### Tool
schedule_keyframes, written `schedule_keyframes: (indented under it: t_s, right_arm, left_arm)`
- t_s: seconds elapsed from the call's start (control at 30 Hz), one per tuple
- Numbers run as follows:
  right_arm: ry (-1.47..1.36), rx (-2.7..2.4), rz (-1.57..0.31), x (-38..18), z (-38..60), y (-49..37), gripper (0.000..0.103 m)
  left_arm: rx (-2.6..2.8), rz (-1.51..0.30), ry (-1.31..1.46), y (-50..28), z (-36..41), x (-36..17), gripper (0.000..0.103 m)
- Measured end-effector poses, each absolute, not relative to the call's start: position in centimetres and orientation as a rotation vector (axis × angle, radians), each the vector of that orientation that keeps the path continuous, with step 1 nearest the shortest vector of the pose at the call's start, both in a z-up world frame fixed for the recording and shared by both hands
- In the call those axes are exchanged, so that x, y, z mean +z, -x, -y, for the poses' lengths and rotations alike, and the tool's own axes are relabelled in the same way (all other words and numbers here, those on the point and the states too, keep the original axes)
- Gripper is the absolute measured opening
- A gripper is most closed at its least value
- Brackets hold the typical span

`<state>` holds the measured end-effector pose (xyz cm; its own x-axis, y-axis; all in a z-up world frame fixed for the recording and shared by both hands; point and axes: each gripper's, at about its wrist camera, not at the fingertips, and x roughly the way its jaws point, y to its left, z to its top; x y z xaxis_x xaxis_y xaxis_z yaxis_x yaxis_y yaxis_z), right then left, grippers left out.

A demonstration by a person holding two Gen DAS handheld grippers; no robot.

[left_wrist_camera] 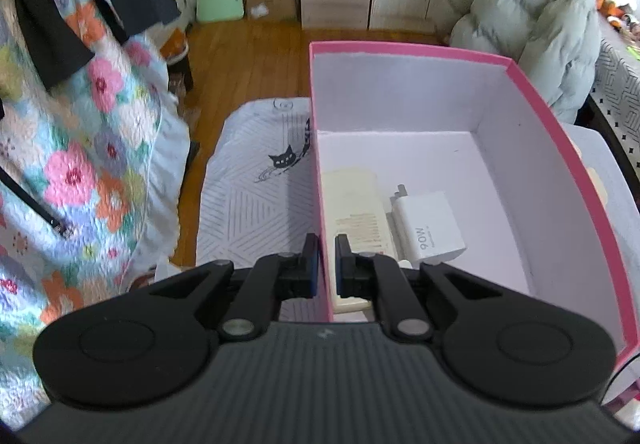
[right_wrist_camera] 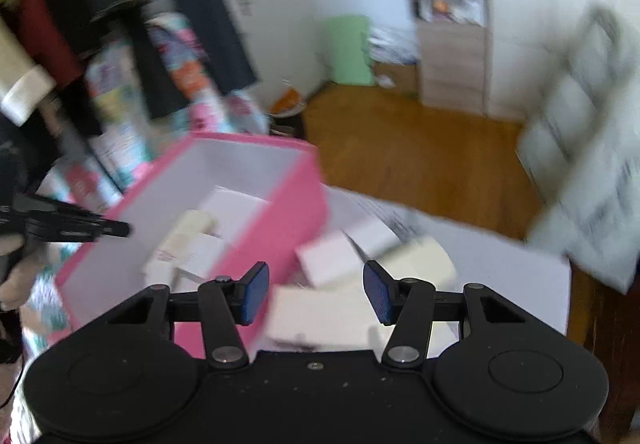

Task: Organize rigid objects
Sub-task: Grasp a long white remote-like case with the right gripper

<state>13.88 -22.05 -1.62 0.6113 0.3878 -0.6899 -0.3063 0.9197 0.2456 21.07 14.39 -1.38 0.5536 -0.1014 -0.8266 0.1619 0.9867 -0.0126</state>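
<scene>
My left gripper (left_wrist_camera: 327, 264) fingers pinch pink box (left_wrist_camera: 560, 132) left wall. Charger (left_wrist_camera: 430, 226) and cream block (left_wrist_camera: 356, 204) lie inside box. My right gripper (right_wrist_camera: 316, 294) fingers spread, empty, over blurred white blocks (right_wrist_camera: 332, 260) on counter (right_wrist_camera: 500, 268) beside box.

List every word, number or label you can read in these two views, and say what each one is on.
"90W": on the white charger lying inside the pink box; the smaller print beneath it is too small to read.
Printed lines on the cream box beside the charger: too blurred to read.
Right wrist view: motion-blurred throughout, nothing legible on the white boxes on the table.
</scene>
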Motion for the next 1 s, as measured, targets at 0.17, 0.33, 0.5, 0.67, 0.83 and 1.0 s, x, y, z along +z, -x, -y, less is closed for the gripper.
schedule_keyframes:
  t_s: [0.17,0.33,0.5,0.67,0.83,1.0]
  right_arm:
    - [-0.308,0.370,-0.937,-6.7,24.4,-14.4,0.058]
    - [-0.344,0.388,-0.986,-9.2,22.9,-14.3,0.062]
    - [-0.399,0.328,-1.033,-11.1,22.3,-15.2,0.067]
    - [-0.320,0.318,-1.019,-11.1,21.2,-15.9,0.072]
    - [-0.326,0.303,-0.997,-11.2,21.2,-17.1,0.075]
    - [-0.211,0.251,-0.973,-10.8,20.0,-19.0,0.080]
  left_arm:
    - [-0.098,-0.989,-0.104,-21.5,-13.2,-1.5,0.007]
    - [-0.050,-1.000,-0.113,-21.5,-12.9,-3.1,0.005]
    - [-0.024,-1.001,-0.109,-21.6,-12.7,-3.9,0.005]
    - [-0.005,-0.983,-0.123,-21.4,-12.4,-3.9,0.006]
    - [-0.005,-0.977,-0.136,-21.4,-12.2,-3.8,0.006]
    - [0.000,-0.962,-0.140,-21.2,-12.1,-3.8,0.007]
